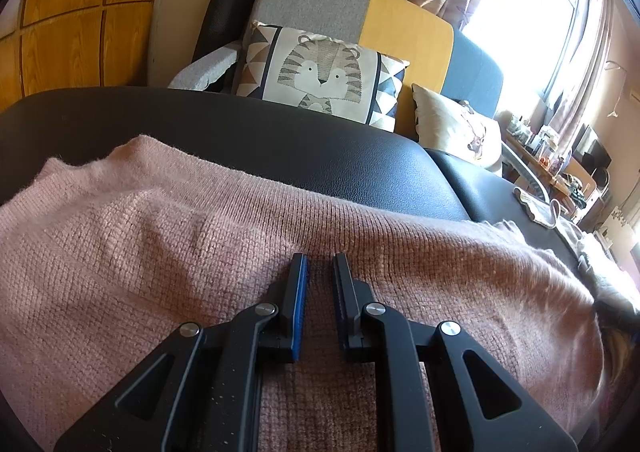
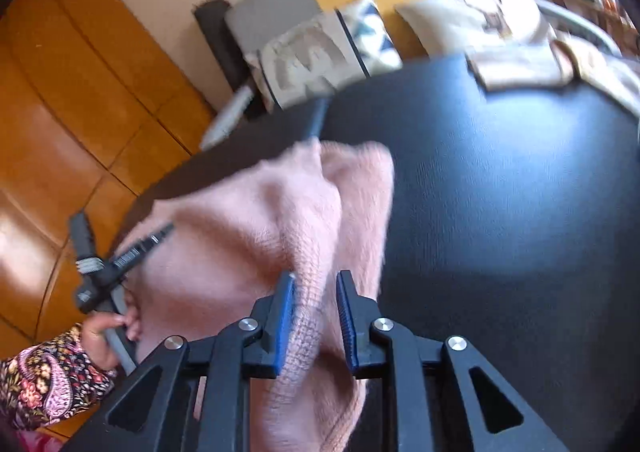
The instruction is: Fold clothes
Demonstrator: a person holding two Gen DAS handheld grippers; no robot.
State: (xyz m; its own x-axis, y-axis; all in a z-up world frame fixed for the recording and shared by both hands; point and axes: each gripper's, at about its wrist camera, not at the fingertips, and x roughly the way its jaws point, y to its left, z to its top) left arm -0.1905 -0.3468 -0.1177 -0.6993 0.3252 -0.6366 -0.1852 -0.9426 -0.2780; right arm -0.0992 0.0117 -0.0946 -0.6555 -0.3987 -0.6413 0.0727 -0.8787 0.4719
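step: mid-fold | garment: pink knit sweater [image 1: 240, 220] is lying on the black padded table [image 1: 280, 140] | right gripper [image 2: 316, 284] is clamping a raised bunch of it | left gripper [image 1: 320, 264] is resting nearly together on the knit, seemingly gripping nothing | next: probably carrying the bunch across, laying it flat

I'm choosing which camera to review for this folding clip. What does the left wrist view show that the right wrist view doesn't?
Only the left wrist view shows the left gripper from behind over the flat-spread pink sweater, the window and the cluttered desk.

Only the right wrist view shows the right gripper with a bunched fold of sweater between its jaws, the hand in a floral sleeve, and that gripper from the side.

Both show the black surface, tiger cushion and wooden cabinet.
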